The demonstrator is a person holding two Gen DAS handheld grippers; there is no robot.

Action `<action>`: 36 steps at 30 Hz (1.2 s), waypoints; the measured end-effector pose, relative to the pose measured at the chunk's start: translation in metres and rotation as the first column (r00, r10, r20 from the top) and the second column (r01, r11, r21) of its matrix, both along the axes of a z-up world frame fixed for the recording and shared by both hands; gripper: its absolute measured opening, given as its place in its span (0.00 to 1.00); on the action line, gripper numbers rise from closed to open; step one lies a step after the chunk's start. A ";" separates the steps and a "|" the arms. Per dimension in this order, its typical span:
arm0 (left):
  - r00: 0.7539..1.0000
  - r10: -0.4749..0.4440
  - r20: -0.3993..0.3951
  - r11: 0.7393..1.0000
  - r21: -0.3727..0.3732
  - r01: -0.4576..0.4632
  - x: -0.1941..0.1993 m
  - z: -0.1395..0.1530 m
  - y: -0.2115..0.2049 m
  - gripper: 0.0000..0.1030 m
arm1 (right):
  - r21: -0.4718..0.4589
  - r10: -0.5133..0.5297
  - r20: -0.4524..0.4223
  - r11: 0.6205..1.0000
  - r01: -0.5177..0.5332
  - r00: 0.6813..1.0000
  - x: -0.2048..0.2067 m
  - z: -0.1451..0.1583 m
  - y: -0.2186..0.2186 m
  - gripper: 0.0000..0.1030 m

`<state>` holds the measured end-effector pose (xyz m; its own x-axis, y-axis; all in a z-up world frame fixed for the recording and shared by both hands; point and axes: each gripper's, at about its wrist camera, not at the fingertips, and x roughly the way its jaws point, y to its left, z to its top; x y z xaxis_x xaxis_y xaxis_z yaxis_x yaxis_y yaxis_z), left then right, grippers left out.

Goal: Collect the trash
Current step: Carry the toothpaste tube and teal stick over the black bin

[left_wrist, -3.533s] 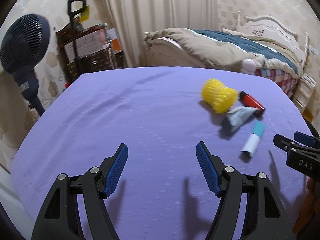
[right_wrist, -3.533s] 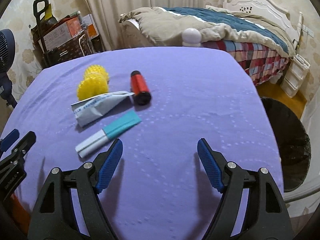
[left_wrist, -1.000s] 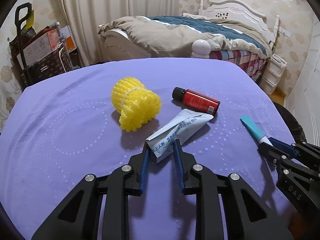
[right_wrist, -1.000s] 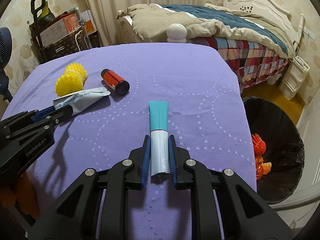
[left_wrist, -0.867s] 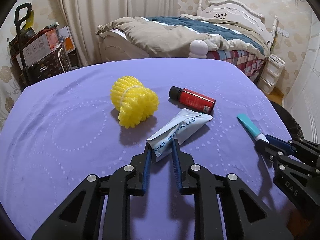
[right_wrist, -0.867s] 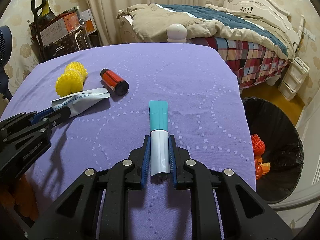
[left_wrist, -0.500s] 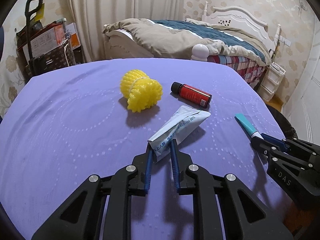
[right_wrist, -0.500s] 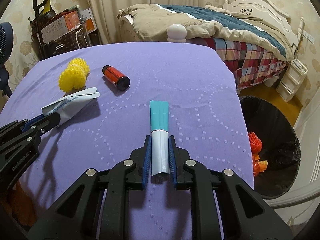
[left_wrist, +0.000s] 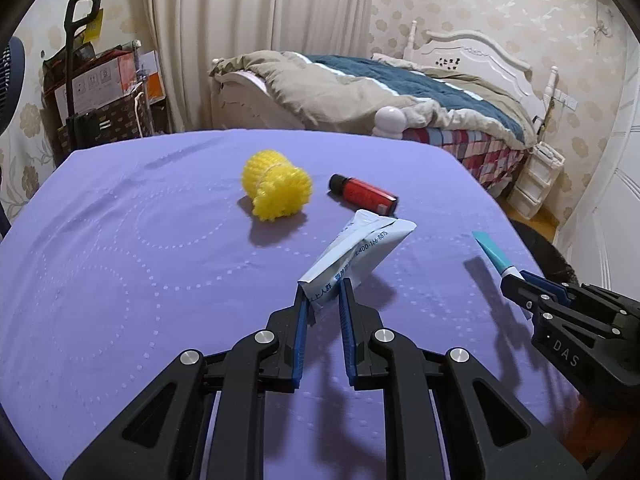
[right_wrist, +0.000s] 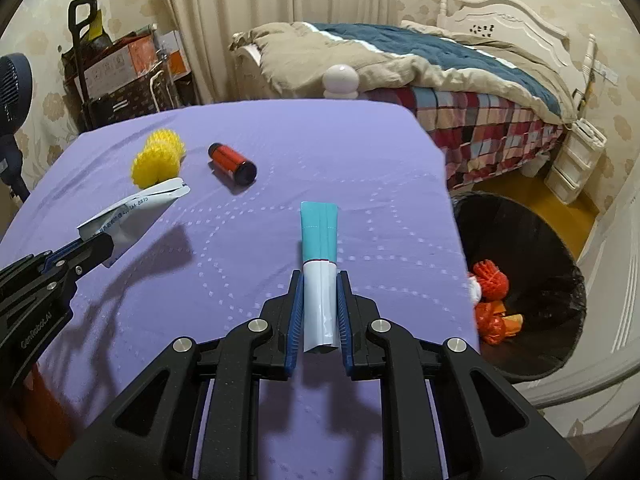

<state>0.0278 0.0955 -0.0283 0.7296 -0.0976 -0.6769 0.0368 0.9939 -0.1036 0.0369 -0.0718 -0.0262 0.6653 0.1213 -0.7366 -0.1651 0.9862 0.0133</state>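
My left gripper (left_wrist: 323,294) is shut on the end of a crumpled pale blue tube (left_wrist: 356,248) and holds it above the purple table (left_wrist: 120,240). The tube also shows in the right wrist view (right_wrist: 132,210). My right gripper (right_wrist: 318,292) is shut on a white and teal tube (right_wrist: 319,248), lifted over the table's right side. A yellow spiky ball (left_wrist: 276,190) and a small red bottle (left_wrist: 364,196) lie on the table. A black-lined trash bin (right_wrist: 532,280) stands on the floor right of the table, with orange trash (right_wrist: 490,296) inside.
A bed (right_wrist: 420,64) stands behind the table. Boxes and a cart (left_wrist: 100,92) are at the back left, with a fan (right_wrist: 12,92) beside them. White drawers (right_wrist: 576,156) stand at the far right.
Both grippers closed on their tubes earlier and have since lifted them off the table. The left gripper has pulled back and up from the ball and bottle.
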 end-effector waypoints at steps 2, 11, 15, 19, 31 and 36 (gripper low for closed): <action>1.000 -0.008 0.009 1.000 -0.004 0.008 -0.002 0.003 -0.004 0.16 | 0.004 -0.017 0.014 1.000 0.017 1.000 -0.004 0.005 -0.007 0.16; 0.995 -0.095 0.040 0.995 -0.011 0.095 -0.001 0.014 -0.047 0.16 | 0.013 -0.120 0.056 0.993 0.119 0.991 -0.010 0.020 -0.053 0.16; 0.990 -0.136 0.041 0.990 -0.015 0.137 0.004 0.016 -0.068 0.16 | 0.018 -0.184 0.069 0.983 0.183 0.981 -0.008 0.025 -0.081 0.16; 0.983 -0.179 0.031 0.983 -0.034 0.180 0.013 0.017 -0.092 0.16 | 0.023 -0.240 0.079 0.971 0.239 0.968 -0.004 0.028 -0.108 0.16; 0.961 -0.277 0.023 0.961 0.007 0.277 0.043 0.015 -0.167 0.16 | 0.032 -0.353 0.073 0.935 0.352 0.933 0.012 0.020 -0.172 0.16; 0.951 -0.311 0.009 0.950 0.031 0.310 0.052 0.011 -0.194 0.16 | 0.044 -0.380 0.059 0.925 0.378 0.923 0.019 0.013 -0.192 0.16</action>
